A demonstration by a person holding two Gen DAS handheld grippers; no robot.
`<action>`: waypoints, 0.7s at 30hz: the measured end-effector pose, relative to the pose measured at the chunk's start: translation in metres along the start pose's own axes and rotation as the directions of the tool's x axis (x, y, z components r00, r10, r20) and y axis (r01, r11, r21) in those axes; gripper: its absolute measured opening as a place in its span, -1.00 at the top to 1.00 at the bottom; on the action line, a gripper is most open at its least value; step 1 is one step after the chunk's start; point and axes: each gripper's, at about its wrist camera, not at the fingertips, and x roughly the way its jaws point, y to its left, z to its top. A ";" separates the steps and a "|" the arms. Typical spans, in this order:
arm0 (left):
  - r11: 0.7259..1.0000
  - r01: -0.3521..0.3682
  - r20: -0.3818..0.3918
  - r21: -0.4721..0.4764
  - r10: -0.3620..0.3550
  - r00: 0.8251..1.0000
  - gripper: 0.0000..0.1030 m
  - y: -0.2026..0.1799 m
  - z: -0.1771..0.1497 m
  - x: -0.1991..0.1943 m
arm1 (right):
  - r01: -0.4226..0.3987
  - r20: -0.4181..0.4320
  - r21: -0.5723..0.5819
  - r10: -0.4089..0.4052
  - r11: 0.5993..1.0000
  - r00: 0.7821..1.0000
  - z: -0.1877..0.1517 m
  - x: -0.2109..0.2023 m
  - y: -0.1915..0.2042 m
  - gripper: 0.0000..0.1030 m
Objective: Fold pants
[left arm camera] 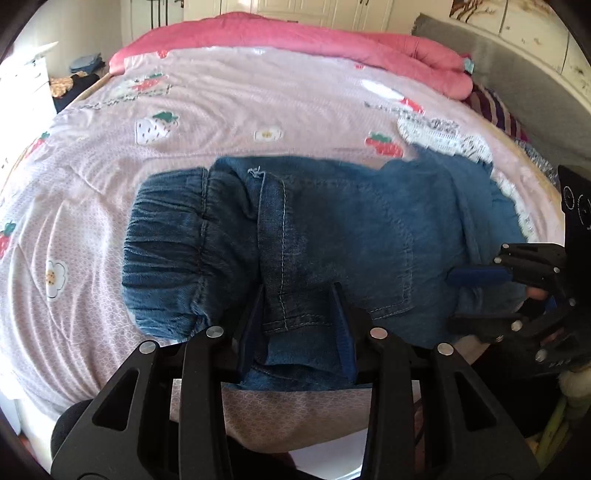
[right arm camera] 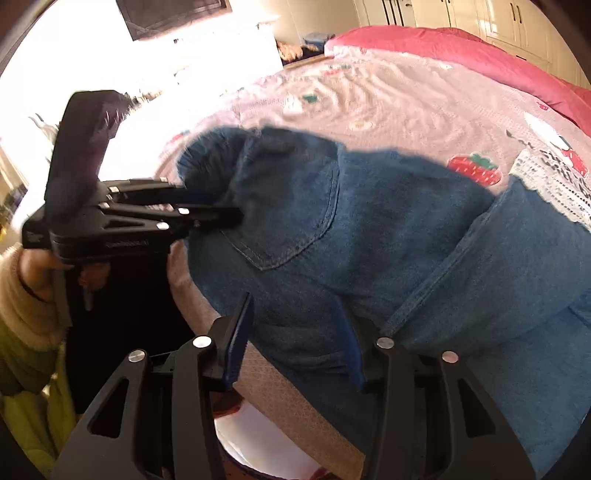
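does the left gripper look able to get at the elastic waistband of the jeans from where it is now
Probably yes. The left gripper already straddles the near edge of the jeans, and the gathered waistband lies just to its left on the bedspread with nothing over it. The right gripper works the far side.

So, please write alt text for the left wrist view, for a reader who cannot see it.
Blue denim pants lie folded on a pink strawberry-print bedsheet, their near edge between the open fingers of the left tool. The right tool touches the pants from the right, and a pink quilt lies at the far end.
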 end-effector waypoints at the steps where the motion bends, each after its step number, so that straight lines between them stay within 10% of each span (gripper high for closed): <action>1: 1.000 0.008 0.009 -0.009 -0.008 1.000 0.43 -0.001 0.000 -0.007 | 0.005 0.034 0.022 -0.005 1.000 0.999 0.002 -0.014 -0.008 -0.02; 12: 0.990 0.060 0.168 0.126 -0.081 0.982 -0.21 -0.058 0.015 -0.066 | 0.196 0.156 0.234 -0.236 0.952 0.959 0.006 -0.087 -0.094 -0.36; 21: 0.941 0.283 0.022 0.184 -0.292 0.956 -0.29 -0.124 0.035 -0.005 | 0.299 0.135 0.195 -0.327 0.934 0.935 0.059 -0.085 -0.121 -0.57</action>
